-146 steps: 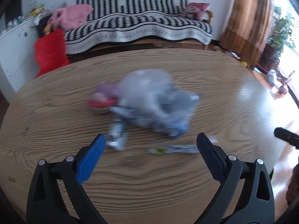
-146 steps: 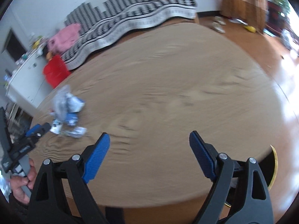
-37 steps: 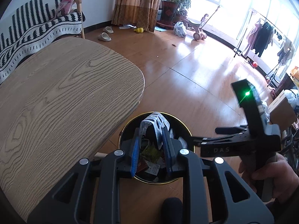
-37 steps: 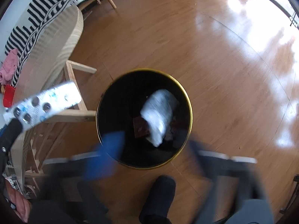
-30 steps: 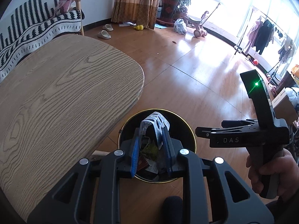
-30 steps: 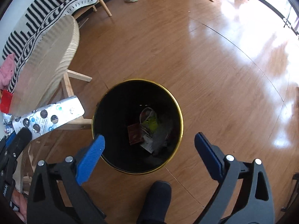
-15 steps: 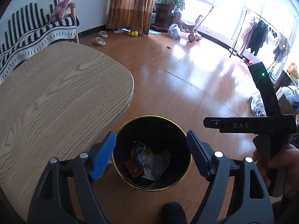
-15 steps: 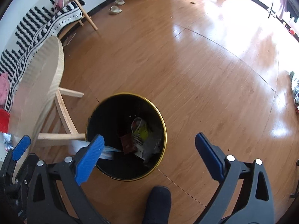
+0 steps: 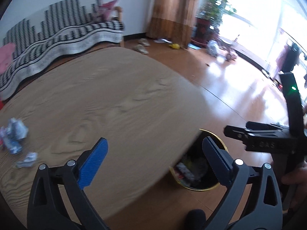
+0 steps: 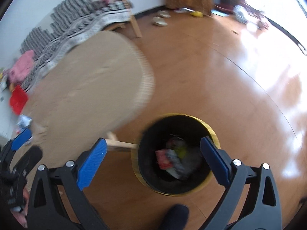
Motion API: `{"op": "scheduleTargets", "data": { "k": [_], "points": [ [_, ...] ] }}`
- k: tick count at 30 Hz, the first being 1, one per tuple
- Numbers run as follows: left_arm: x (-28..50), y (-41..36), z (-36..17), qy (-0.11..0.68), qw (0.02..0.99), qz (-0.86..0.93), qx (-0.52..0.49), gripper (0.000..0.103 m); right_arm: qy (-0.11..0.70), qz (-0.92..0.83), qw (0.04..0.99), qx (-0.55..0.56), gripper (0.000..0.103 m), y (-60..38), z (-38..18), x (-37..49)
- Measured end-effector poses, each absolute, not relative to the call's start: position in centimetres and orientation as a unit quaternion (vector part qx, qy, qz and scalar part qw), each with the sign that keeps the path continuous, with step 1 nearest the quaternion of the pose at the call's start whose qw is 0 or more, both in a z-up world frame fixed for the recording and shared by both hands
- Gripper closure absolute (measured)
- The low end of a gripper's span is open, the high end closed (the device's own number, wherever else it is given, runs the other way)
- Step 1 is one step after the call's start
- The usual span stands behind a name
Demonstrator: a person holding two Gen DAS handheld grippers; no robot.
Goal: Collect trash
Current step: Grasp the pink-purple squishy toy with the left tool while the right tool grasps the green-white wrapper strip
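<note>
My left gripper (image 9: 154, 140) hangs over the near edge of the round wooden table (image 9: 115, 105); its jaws are opening wide and nothing is between them. Crumpled wrappers (image 9: 14, 134) and a smaller scrap (image 9: 26, 159) lie at the table's left. The black bin with a gold rim (image 9: 201, 188) stands on the floor, half hidden under the table edge. In the right wrist view my right gripper (image 10: 153, 140) stands open and empty above the bin (image 10: 211, 128), which holds several wrappers (image 10: 168, 159). Both views are blurred.
A sofa with a striped cover (image 9: 57, 30) stands behind the table, with pink cloth (image 10: 21, 67) and a red object (image 10: 18, 99) at its left. Slippers (image 9: 141, 48), a curtain (image 9: 172, 9) and plants sit farther back. A shoe tip (image 10: 174, 216) is near the bin.
The left gripper opened and its wrapper dropped into the bin. Both grippers have since swung up and left, from above the bin toward the table.
</note>
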State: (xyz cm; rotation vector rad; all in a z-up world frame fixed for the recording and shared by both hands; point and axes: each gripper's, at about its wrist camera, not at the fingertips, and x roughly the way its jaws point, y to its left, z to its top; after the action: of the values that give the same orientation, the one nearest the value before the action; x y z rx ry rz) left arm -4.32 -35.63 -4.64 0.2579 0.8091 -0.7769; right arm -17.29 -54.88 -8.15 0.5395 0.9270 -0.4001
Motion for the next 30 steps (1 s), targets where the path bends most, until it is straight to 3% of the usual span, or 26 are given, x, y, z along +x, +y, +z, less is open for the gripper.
{"op": "scheduleTargets", "data": {
  "k": [12,18,30],
  "points": [
    [9.0,-13.8,-2.8,0.393,0.902,-0.169,0.058,0.007,0.452,0.004,0.880,0.147,0.008,-35.9,-6.1,-3.1],
    [14.6,-4.9,-4.9,0.404,0.907,-0.100,0.064,0.007,0.476,0.064,0.875,0.066,0.008,-28.1,-7.6,0.8],
    [20.6,-4.0,-9.7,0.444,0.879,-0.140,0.103,0.007,0.498,0.091,0.862,0.011,0.008,-22.7,-10.8,5.1]
  ]
}}
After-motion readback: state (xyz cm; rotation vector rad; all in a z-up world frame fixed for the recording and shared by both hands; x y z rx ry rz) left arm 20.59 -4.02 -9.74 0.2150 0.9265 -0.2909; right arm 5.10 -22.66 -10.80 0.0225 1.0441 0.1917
